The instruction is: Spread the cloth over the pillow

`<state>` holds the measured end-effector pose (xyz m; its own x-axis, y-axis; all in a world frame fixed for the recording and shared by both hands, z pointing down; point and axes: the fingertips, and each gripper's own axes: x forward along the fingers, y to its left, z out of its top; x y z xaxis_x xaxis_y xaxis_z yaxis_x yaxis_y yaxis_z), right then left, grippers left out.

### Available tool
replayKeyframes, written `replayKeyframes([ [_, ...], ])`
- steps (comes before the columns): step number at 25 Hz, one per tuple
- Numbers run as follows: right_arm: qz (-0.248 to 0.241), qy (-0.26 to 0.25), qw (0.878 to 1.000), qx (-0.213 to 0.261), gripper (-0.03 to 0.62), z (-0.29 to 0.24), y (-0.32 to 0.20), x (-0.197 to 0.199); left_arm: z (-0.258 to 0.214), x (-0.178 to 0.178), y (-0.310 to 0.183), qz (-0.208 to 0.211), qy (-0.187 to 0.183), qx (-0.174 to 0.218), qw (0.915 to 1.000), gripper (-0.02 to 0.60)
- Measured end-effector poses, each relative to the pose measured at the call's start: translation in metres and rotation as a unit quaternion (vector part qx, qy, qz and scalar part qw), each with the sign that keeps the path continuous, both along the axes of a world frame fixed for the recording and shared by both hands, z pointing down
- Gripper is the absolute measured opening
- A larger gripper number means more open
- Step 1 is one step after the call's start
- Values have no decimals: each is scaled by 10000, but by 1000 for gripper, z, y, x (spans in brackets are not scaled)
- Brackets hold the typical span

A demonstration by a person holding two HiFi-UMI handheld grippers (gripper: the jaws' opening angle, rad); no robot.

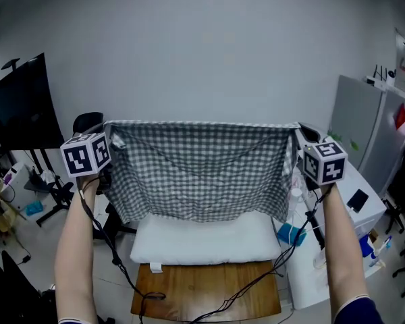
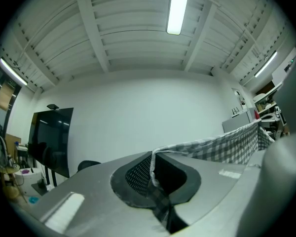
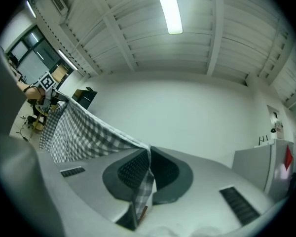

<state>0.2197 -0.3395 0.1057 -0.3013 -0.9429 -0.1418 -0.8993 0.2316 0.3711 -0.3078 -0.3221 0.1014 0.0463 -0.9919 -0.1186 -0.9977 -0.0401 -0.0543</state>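
Checked grey-and-white cloth (image 1: 202, 167) hangs stretched wide above the pillow (image 1: 202, 243), with its lower edge over the pillow's far side (whether it touches there is unclear). The left gripper (image 2: 153, 174) is clamped on the cloth's top corner, up and left of the pillow. The right gripper (image 3: 149, 168) pinches the opposite top corner, its jaws closed tight on the fabric. The white pillow lies on a wooden table (image 1: 209, 292).
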Motion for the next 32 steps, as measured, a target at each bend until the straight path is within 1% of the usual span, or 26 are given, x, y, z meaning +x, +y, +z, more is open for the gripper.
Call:
replayKeyframes([
  [4, 119, -172, 9998, 80, 11, -8, -12, -4, -6, -3, -18, 173, 52, 129, 9998, 14],
  [9, 309, -186, 9993, 100, 11, -7, -28, -7, 10, -7, -52, 382, 169, -56, 9991, 14],
  [13, 461, -188, 9987, 132, 11, -11, -41, -10, 9, -12, -77, 493, 107, -46, 9987, 14],
  [18, 594, -162, 9981, 77, 11, -6, -68, -5, 9, -5, -107, 637, 94, -98, 9979, 14],
  [23, 573, -138, 9983, 35, 11, -5, -105, -2, 14, -3, -137, 573, 48, -152, 9982, 14],
  [27, 554, -62, 9984, -60, 11, -1, -136, -3, 18, -4, -167, 511, -21, -276, 9983, 14],
  [32, 528, -92, 9985, -93, 11, 7, -170, -3, 32, -4, -200, 435, -103, -493, 9978, 14],
])
